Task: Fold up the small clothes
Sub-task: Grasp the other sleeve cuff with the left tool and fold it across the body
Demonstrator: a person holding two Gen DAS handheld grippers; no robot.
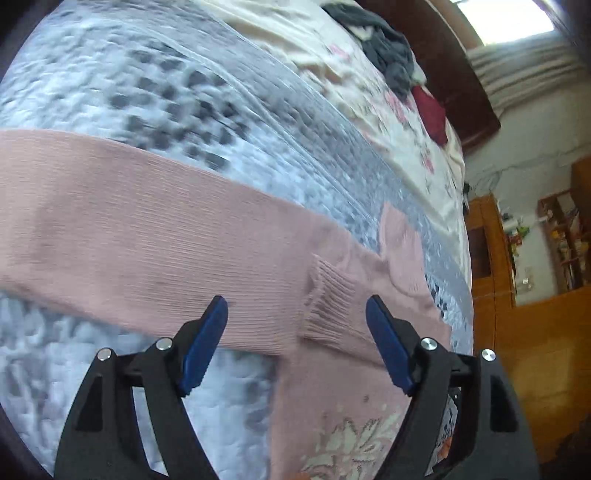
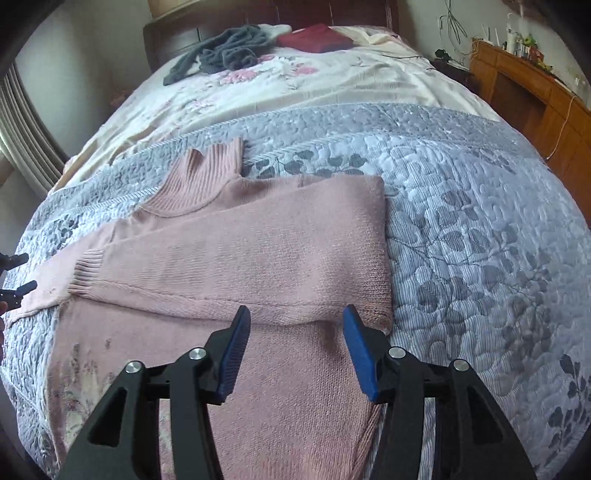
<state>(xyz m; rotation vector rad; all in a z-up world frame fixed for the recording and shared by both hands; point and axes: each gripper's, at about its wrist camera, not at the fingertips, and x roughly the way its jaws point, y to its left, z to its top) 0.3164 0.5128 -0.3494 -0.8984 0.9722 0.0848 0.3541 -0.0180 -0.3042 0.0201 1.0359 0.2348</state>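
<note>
A: Pink sweater (image 2: pixel 258 251) flat on the bed, on the grey quilt (image 2: pixel 461 240). Turtleneck collar (image 2: pixel 210 173) pointing toward the headboard (image 2: pixel 207 33), hem toward the right-wrist camera. Long axis head-to-foot of the bed.

B: Sleeves?

A: One sleeve folded straight across the chest, ribbed cuff (image 2: pixel 86 271) ending at the garment's left edge in the right view. Same cuff (image 1: pixel 328 306) seen in the left view. Other sleeve stretched out sideways past it.

B: Material?

A: Fine rib knit, heavier ribbing at collar and cuff. Pale floral pattern near the hem (image 1: pixel 354 439), a bit worn-looking. Blurry in the left view.

B: Fingers?

A: Left gripper (image 1: pixel 297 314) spread apart, empty, hovering just over the cuff. Right gripper (image 2: pixel 295 321) also apart, empty, over the lower body below the folded sleeve. Blue pads (image 2: pixel 360 354), black frames. Left gripper tips visible at the far left edge of the right view too.

B: Surroundings?

A: Quilt stitched with a grey leaf print. Beyond it a cream floral sheet (image 2: pixel 303 85). Near the headboard a rumpled dark grey garment (image 2: pixel 225 50) and a folded dark red item (image 2: pixel 316 37). Dark wood headboard. Orange-brown wooden cabinet (image 2: pixel 532 92) alongside the bed, clutter on top. Pleated curtain (image 2: pixel 22 122) on the other side.
</note>
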